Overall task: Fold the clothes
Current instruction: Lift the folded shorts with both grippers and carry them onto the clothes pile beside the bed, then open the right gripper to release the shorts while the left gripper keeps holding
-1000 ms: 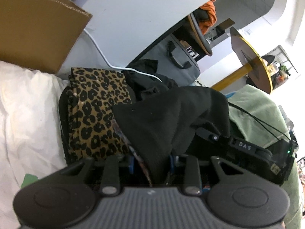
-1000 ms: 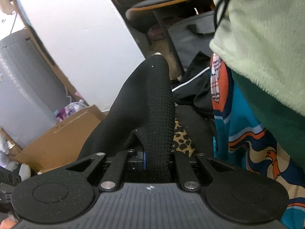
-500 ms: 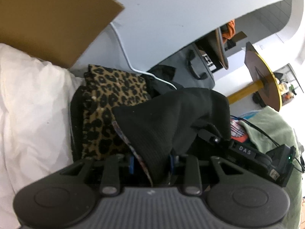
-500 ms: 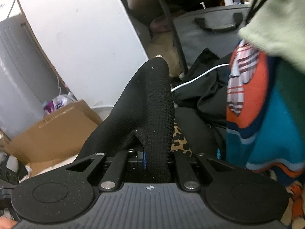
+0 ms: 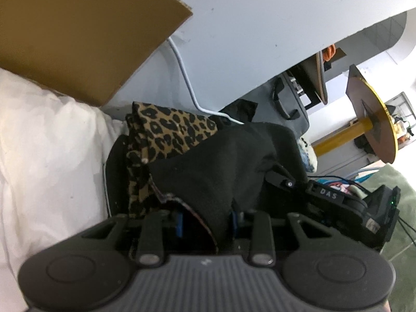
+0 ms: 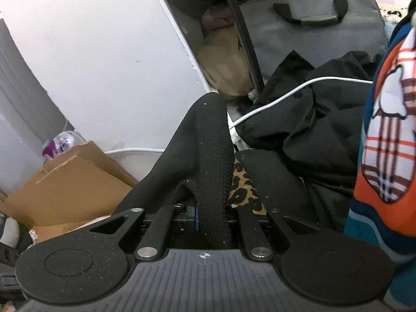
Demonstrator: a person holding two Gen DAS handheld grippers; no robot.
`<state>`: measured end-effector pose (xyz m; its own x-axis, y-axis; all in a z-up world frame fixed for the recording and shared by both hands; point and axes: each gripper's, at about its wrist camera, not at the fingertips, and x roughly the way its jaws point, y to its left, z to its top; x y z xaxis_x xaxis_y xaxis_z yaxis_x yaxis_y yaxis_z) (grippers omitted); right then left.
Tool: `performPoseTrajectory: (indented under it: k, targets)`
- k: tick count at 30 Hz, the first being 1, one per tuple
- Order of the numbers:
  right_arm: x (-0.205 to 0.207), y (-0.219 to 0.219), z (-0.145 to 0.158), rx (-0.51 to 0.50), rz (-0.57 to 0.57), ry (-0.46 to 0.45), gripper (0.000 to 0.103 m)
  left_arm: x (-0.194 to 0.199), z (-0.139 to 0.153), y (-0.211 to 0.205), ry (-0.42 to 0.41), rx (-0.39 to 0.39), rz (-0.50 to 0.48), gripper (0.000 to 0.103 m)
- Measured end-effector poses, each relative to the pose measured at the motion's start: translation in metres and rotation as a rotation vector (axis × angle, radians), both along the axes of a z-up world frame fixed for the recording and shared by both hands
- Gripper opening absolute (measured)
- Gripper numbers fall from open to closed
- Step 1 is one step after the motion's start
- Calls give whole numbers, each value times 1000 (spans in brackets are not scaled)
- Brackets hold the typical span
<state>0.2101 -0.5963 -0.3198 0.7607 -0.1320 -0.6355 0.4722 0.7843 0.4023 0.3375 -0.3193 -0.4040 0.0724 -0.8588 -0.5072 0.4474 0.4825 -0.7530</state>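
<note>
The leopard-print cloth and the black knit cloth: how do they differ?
The leopard-print cloth is tan with black spots; the black knit cloth is plain black with a ribbed weave. The leopard-print cloth lies folded on the pile, free of both grippers; the black knit cloth is pinched by the left gripper and the right gripper and drapes over part of the leopard-print one. Both are soft garments on the same heap.

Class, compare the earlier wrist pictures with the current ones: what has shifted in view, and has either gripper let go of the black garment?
Both grippers have carried the black garment onward: the cardboard box now looms larger in the left wrist view, and the grey bag larger in the right wrist view. Neither let go: the left gripper and right gripper stay clamped on it. The leopard-print cloth lies unchanged.
</note>
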Motion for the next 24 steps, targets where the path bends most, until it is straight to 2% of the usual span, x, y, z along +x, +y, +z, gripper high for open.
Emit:
performPoseTrajectory:
  k: [8, 18, 24]
  targets:
    - [16, -16, -20, -2, 24, 31, 10, 11, -18, -7, 31, 16, 17, 34]
    - [38, -25, -34, -117, 67, 99, 19, 17, -23, -11, 39, 27, 8, 34]
    - [51, -26, -25, -247, 134, 112, 26, 16, -19, -13, 36, 40, 2, 34]
